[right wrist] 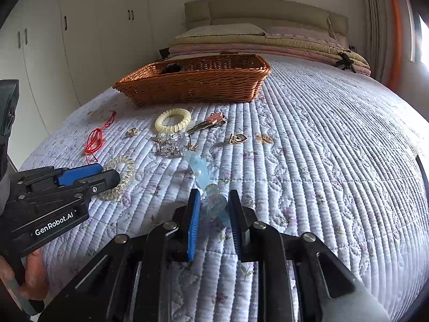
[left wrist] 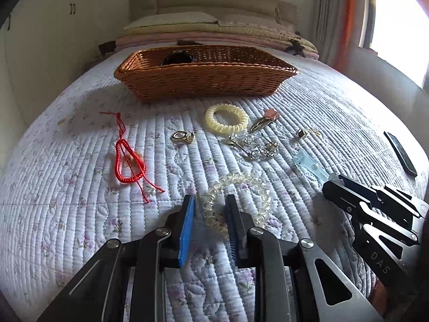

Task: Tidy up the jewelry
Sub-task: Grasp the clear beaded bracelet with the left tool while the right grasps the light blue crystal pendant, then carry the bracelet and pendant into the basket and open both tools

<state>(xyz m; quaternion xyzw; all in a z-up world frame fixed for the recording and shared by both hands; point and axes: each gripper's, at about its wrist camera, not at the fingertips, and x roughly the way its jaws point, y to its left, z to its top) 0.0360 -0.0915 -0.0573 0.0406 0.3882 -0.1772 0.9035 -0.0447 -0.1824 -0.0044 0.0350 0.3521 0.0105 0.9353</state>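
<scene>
1. The left gripper [left wrist: 210,204] is clenched on the clear coiled plastic hair tie [left wrist: 241,187] at 6 o'clock on the quilt.
2. The right gripper [right wrist: 214,201] grasps the pale-blue translucent plastic hair clip [right wrist: 201,173].
3. Only the right wrist view shows a hand [right wrist: 29,276].
4. Only the left wrist view shows a dark flat phone [left wrist: 400,153] at 3 o'clock.
5. At 12 o'clock sits the brown woven wicker basket [left wrist: 203,83] on the floral stitched quilt [left wrist: 80,214].

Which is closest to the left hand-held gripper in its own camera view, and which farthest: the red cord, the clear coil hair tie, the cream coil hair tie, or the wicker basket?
1. Clear coil hair tie: between the fingers of the left hand-held gripper.
2. Red cord: ahead, to the left.
3. Cream coil hair tie: farther ahead, slightly right.
4. Wicker basket: farthest, toward the pillows.
</scene>
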